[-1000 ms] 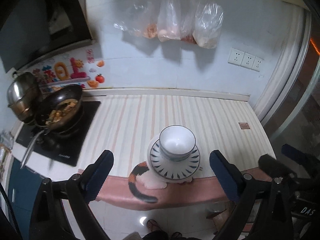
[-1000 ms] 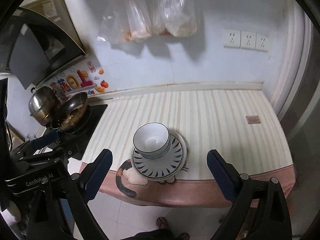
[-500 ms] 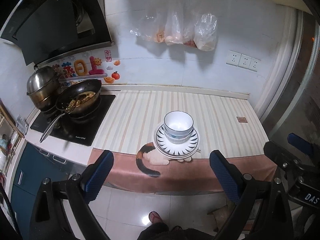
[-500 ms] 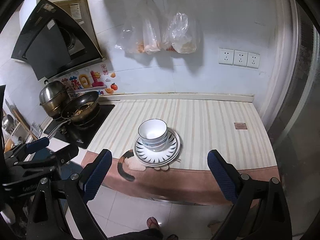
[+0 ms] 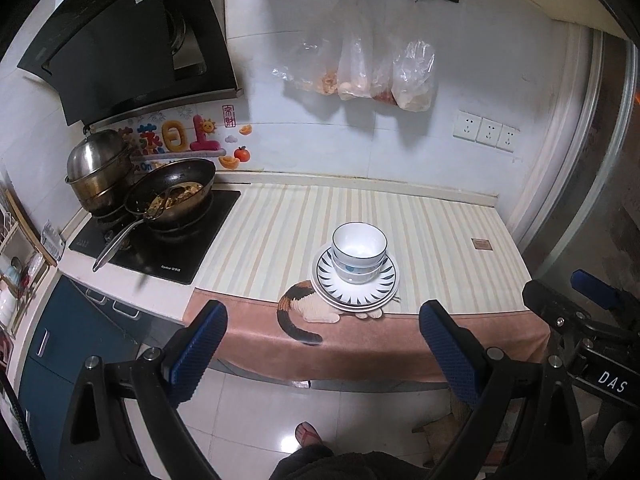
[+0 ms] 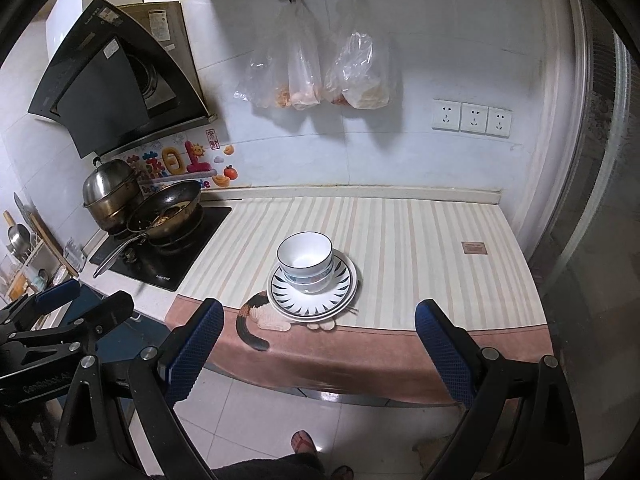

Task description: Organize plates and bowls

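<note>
White bowls with dark rims [image 5: 359, 251] [image 6: 306, 259] are nested on a small stack of patterned plates [image 5: 383, 285] [image 6: 344, 284] near the front edge of the striped counter mat. My left gripper [image 5: 322, 344] hangs open and empty well back from the counter, over the floor. My right gripper [image 6: 316, 342] is open and empty too, equally far back. Each gripper shows at the edge of the other's view.
A hob [image 5: 160, 240] at the left carries a frying pan with food [image 5: 176, 194] and a steel pot [image 5: 100, 172]. Plastic bags [image 5: 384, 72] hang on the wall, beside sockets [image 5: 486, 132]. The person's sandalled foot [image 5: 308, 434] stands on the tiled floor.
Both grippers have pulled back and up from the counter; the bowl-and-plate stack looks smaller and farther away. The stack itself has not moved.
</note>
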`<state>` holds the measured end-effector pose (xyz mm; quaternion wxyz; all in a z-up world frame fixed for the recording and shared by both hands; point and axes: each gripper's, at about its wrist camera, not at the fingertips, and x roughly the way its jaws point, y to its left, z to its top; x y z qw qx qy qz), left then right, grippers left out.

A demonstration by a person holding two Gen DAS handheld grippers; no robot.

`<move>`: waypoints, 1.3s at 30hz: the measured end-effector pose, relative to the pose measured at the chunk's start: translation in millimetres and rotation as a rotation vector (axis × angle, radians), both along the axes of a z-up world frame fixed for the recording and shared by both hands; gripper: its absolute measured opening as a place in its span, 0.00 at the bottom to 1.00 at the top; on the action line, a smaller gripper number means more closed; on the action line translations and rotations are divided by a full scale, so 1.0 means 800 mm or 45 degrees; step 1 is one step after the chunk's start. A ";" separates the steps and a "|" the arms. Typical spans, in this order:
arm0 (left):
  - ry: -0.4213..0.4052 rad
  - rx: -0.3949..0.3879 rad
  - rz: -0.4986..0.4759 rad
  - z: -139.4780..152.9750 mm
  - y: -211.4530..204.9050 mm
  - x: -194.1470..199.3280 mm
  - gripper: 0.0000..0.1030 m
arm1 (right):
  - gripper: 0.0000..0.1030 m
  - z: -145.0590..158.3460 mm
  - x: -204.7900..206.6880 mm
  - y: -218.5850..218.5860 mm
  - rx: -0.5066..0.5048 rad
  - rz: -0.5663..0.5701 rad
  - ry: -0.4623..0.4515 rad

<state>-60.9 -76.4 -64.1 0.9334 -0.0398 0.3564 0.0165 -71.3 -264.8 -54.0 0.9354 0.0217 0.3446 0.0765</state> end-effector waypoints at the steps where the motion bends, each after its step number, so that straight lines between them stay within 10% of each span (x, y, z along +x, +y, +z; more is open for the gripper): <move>1: 0.000 0.000 -0.002 0.000 0.000 0.000 0.96 | 0.96 0.000 0.000 0.000 0.002 0.001 -0.001; 39: 0.008 -0.021 0.002 0.005 -0.008 -0.011 0.96 | 0.96 0.010 -0.005 -0.006 -0.020 -0.001 -0.010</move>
